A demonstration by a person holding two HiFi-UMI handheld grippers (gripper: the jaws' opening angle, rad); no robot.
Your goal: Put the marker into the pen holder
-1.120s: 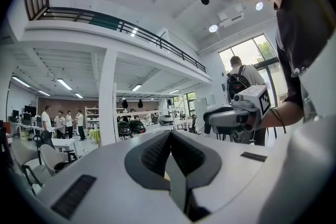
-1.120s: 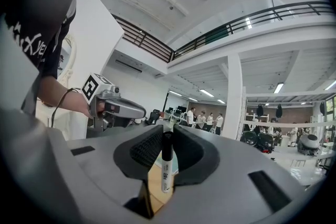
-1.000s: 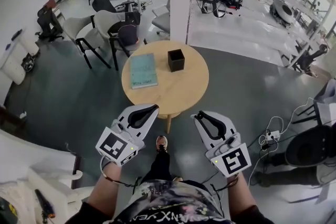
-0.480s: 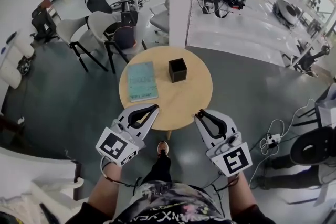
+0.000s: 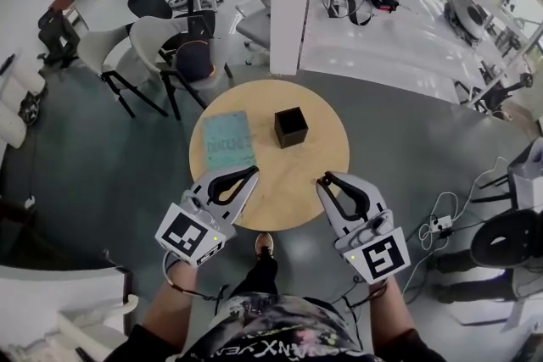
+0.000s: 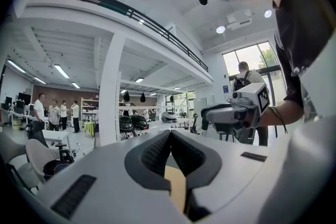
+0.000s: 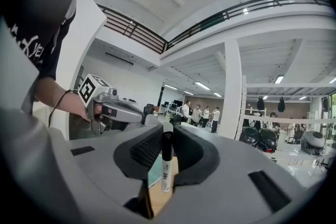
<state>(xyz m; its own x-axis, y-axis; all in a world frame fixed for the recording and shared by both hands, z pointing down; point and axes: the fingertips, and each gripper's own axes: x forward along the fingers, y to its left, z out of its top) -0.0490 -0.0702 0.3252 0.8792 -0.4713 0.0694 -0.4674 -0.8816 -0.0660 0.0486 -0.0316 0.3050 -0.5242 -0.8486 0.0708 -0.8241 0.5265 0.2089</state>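
One marker [image 7: 166,162]: clamped upright between right gripper [image 7: 167,134] fingers; not discernible in head view.
Left gripper [image 6: 170,136]: fingers closed, empty.

Head view above table [image 5: 316,172] — gripper views level

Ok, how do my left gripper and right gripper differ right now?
The right gripper has its jaws clamped on a black-capped white marker; the left gripper has its jaws shut on nothing. In the head view the left gripper is on the teal book side of the round table, the right gripper on the bare side. Both point toward the table's near edge.
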